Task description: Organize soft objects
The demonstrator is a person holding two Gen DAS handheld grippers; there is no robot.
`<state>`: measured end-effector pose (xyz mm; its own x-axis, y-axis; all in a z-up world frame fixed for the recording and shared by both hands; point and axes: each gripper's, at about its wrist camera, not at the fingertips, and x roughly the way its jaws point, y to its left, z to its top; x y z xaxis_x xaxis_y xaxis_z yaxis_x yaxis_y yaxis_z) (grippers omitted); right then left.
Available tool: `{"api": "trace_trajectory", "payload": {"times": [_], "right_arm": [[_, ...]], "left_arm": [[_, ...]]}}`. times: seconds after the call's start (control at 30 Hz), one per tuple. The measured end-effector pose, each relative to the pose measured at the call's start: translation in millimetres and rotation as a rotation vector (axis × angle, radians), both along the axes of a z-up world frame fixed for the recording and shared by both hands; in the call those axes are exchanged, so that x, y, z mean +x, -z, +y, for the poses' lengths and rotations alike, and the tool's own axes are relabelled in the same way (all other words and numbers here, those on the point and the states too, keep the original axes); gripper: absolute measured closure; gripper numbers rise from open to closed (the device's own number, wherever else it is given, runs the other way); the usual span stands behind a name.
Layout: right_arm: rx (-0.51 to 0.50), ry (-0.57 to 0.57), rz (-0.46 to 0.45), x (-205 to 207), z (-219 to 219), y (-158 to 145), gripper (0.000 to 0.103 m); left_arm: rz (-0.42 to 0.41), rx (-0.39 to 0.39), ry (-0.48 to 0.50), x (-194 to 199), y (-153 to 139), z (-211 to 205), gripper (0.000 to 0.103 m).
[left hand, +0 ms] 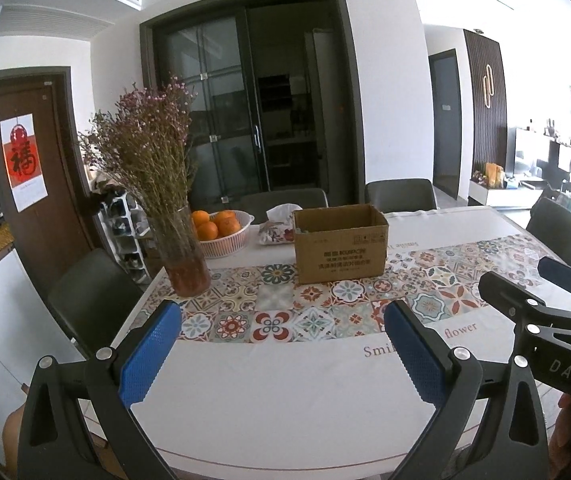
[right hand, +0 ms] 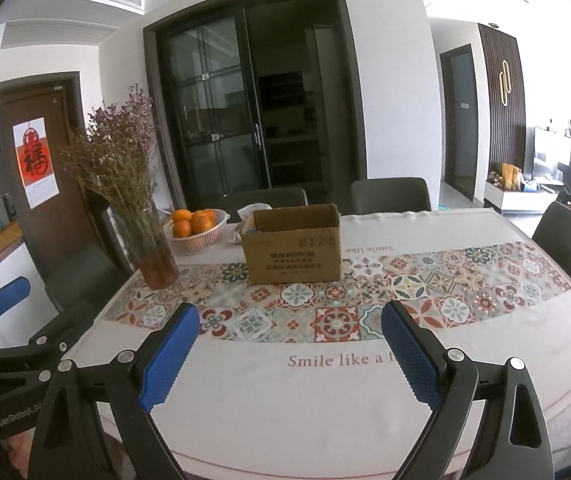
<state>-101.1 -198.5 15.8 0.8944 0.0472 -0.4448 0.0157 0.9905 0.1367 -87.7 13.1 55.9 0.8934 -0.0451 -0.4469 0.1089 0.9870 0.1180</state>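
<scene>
Glass vase (left hand: 183, 252) stands left, fragile, so we steer clear. Beside the cardboard box (left hand: 339, 242), a floral soft pack (left hand: 275, 232) lies on the table (left hand: 285, 392); likely light and squashy, best pinched mid-body. Left gripper (left hand: 281, 350) and right gripper (right hand: 287, 354) hover spread, empty.

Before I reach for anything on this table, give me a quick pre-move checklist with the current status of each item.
1. Left claw open and empty: ok.
2. Right claw open and empty: ok.
3. Cardboard box upright, top flaps open: ok.
4. Box contents identified: cannot tell; the interior is mostly hidden.
5. Soft item located: the tissue pack lies behind the box, beside the orange basket: ok.
6. Reach path free of the glass vase: not ok; it stands front-left of the basket, so approach from the right.
</scene>
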Motion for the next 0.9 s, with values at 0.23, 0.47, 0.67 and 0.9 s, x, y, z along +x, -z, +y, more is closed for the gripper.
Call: {"api": "trace_trajectory", "payload": {"times": [0.23, 0.47, 0.67, 0.9], "right_arm": [[0.004, -0.01, -0.005, -5.7, 4.0, 0.4, 0.009], [0.001, -0.018, -0.011, -7.7, 9.5, -0.6, 0.009], [-0.002, -0.02, -0.005, -7.3, 11.4, 0.9, 0.009], [-0.005, -0.017, -0.005, -8.2, 13.1, 1.4, 0.009]], "left_arm": [[-0.018, 0.003, -0.004, -8.8, -1.4, 3.8, 0.0], [-0.027, 0.002, -0.011, -12.1, -3.3, 7.6, 0.0], [-0.025, 0.001, -0.015, -9.4, -1.1, 9.5, 0.0], [-0.021, 0.0, -0.017, -8.4, 0.1, 11.0, 0.0]]}}
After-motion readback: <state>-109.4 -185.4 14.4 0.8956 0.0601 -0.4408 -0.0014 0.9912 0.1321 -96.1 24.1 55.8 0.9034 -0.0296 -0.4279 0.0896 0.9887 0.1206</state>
